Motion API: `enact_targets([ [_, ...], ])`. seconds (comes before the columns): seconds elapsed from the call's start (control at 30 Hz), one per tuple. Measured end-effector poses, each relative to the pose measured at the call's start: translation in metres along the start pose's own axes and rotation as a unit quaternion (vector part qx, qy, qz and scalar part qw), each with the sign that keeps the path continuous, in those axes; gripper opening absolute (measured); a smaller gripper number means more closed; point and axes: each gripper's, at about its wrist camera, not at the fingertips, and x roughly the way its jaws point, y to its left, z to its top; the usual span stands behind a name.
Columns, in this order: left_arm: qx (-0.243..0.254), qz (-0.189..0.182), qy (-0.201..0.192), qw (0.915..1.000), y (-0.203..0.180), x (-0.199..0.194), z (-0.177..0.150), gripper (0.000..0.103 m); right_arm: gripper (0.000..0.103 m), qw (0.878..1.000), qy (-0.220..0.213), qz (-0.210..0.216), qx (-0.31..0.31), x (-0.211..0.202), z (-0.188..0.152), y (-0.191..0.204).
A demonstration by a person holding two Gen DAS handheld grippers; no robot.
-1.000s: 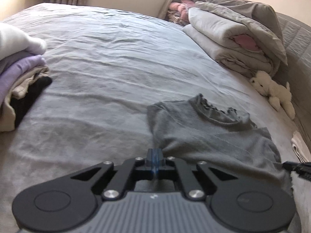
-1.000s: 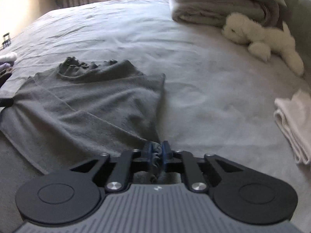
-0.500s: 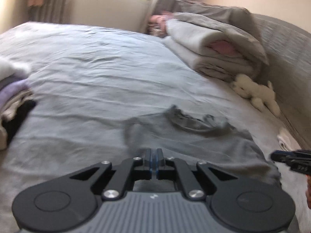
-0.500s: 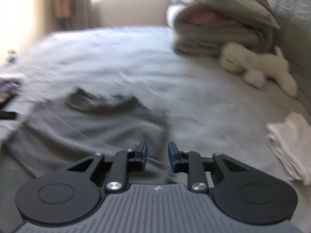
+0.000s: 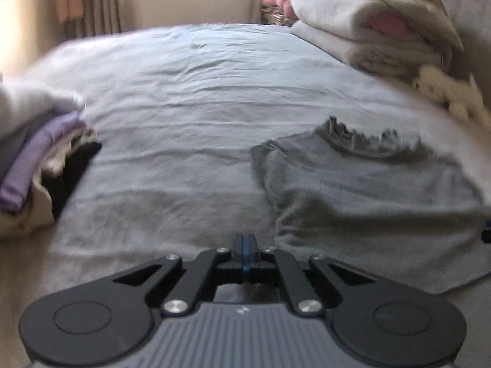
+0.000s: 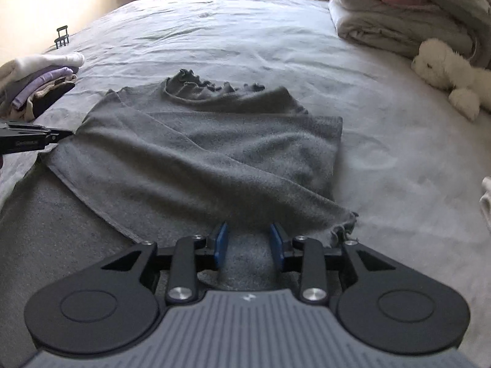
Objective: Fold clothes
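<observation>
Sweater [image 6: 208, 153] flat on bed [image 6: 383, 159], collar away, hem toward right tongs [image 6: 248, 240].

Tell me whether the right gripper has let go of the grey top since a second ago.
Yes. The right gripper was clamped on the grey top; its jaws have just been opening and now stand apart over the fabric.

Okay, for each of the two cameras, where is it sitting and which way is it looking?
Left wrist: sits on the left gripper, jaws shut, looking down across the bed at the grey top and clothes stack.
Right wrist: sits on the right gripper, whose jaws have just been opening and stand open over the top's hem; the left gripper shows at its left edge.
Shared: top, bed, stack, folded duvet, plush toy.
</observation>
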Motion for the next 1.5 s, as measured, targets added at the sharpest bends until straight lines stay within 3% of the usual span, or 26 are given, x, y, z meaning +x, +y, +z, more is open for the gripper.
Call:
enact_targets([
  [0.1, -0.065, -0.056, -0.012, 0.9962, 0.021, -0.014, 0.011, 0.005, 0.035, 0.999, -0.027, 0.014, 0.019, -0.011, 0.002, -0.003],
  [0.17, -0.078, -0.065, -0.022, 0.9945, 0.026, -0.021, 0.015, 0.012, 0.035, 0.999, -0.021, 0.021, 0.019, -0.008, 0.001, -0.002],
  [0.23, -0.066, -0.063, -0.029, 0.9954, 0.021, -0.023, 0.014, 0.016, 0.035, 1.000, -0.011, 0.029, 0.002, -0.005, -0.002, 0.007],
  [0.37, -0.017, -0.054, -0.024, 0.9981, -0.004, -0.012, 0.009, 0.037, 0.037, 0.999, 0.015, 0.029, -0.019, 0.005, -0.004, 0.024],
  [0.47, 0.028, -0.036, -0.020, 0.9988, -0.024, -0.002, 0.002, 0.037, 0.039, 0.999, 0.012, 0.039, -0.006, 0.006, -0.005, 0.024],
  [0.57, 0.048, -0.026, -0.017, 0.9984, -0.032, 0.004, -0.005, 0.013, 0.039, 0.999, 0.011, 0.053, -0.006, 0.005, -0.007, 0.028],
  [0.67, 0.051, -0.029, -0.018, 0.9981, -0.032, 0.000, -0.003, 0.006, 0.036, 0.999, -0.004, 0.039, -0.005, -0.001, -0.004, 0.024],
  [0.8, -0.011, -0.062, -0.013, 0.9979, -0.010, -0.006, 0.004, 0.005, 0.037, 0.994, -0.047, 0.012, 0.100, -0.021, 0.002, -0.027],
  [0.9, -0.028, -0.069, -0.015, 0.9971, -0.006, -0.009, 0.005, 0.005, 0.037, 0.988, -0.029, 0.015, 0.152, -0.023, -0.004, -0.056],
  [1.03, -0.051, -0.078, -0.009, 0.9956, 0.001, -0.005, 0.004, 0.005, 0.038, 0.991, 0.038, 0.058, 0.117, -0.010, -0.014, -0.040],
  [1.07, -0.056, -0.078, -0.006, 0.9953, 0.002, -0.003, 0.003, 0.005, 0.037, 0.993, 0.052, 0.051, 0.097, -0.007, -0.017, -0.033],
  [1.23, -0.075, -0.085, -0.002, 0.9936, 0.008, -0.001, 0.003, 0.005, 0.035, 0.995, 0.050, 0.035, 0.085, -0.010, -0.018, -0.029],
  [1.37, -0.075, -0.092, -0.009, 0.9930, 0.008, -0.005, 0.005, 0.005, 0.039, 0.991, 0.014, 0.081, 0.106, -0.029, -0.019, -0.037],
  [1.43, -0.076, -0.091, -0.005, 0.9929, 0.010, -0.003, 0.004, 0.005, 0.039, 0.992, 0.046, 0.059, 0.104, -0.019, -0.019, -0.035],
  [1.5, -0.072, -0.086, 0.001, 0.9937, 0.009, 0.002, 0.002, 0.005, 0.038, 0.993, 0.037, 0.052, 0.099, -0.021, -0.018, -0.033],
])
